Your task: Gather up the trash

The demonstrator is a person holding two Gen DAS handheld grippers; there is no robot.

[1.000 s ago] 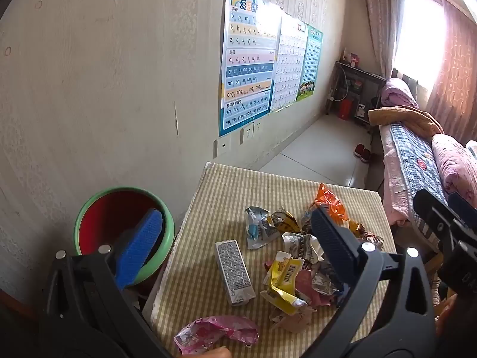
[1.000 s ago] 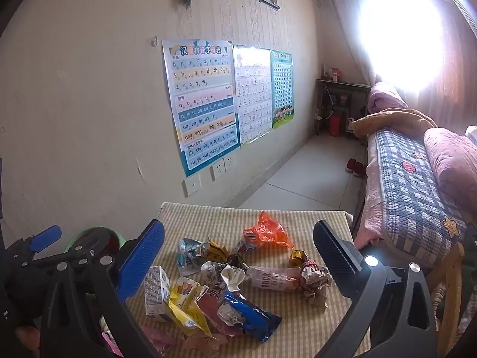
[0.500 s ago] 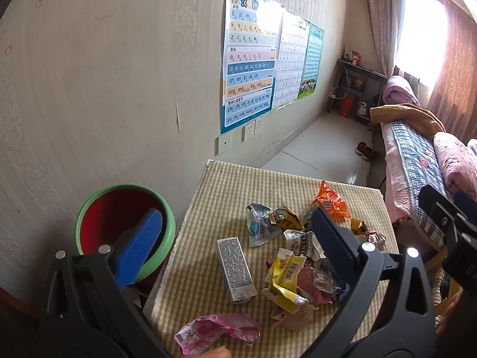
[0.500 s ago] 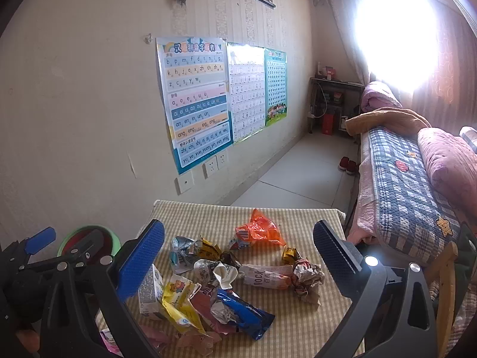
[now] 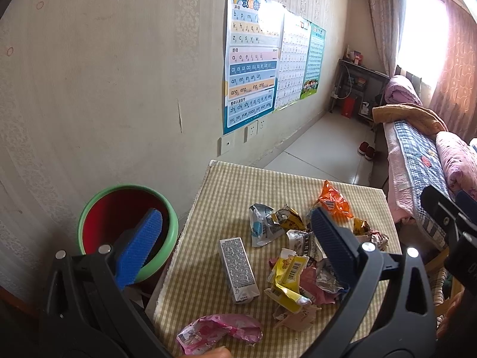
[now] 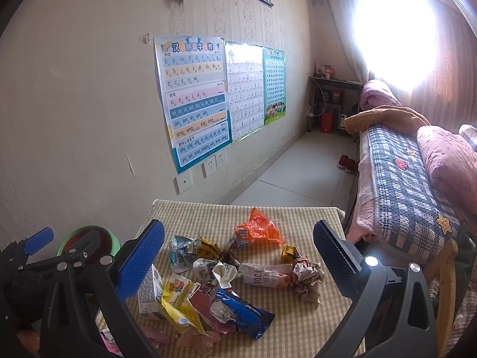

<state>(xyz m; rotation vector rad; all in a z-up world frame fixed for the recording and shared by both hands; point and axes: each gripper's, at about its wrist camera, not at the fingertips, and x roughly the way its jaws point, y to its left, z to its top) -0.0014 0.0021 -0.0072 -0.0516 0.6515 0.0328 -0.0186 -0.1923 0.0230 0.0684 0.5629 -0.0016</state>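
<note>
A bed [image 6: 408,185] stood right of the pale tiled floor [image 6: 298,173]; posters [image 6: 193,101] hung on the wall opposite it, a bright curtained window [image 6: 396,26] glared beyond it

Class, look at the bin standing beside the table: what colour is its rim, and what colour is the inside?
The bin has a green rim and a red inside, clearest in the left wrist view.

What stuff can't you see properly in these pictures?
- Bin: bottom hidden by the left gripper finger, left view.
- Pink wrapper: cut off by the bottom edge, left view.
- Window: glare washes it out, right view.
- Milk carton: half behind the right gripper finger, right view.
</note>
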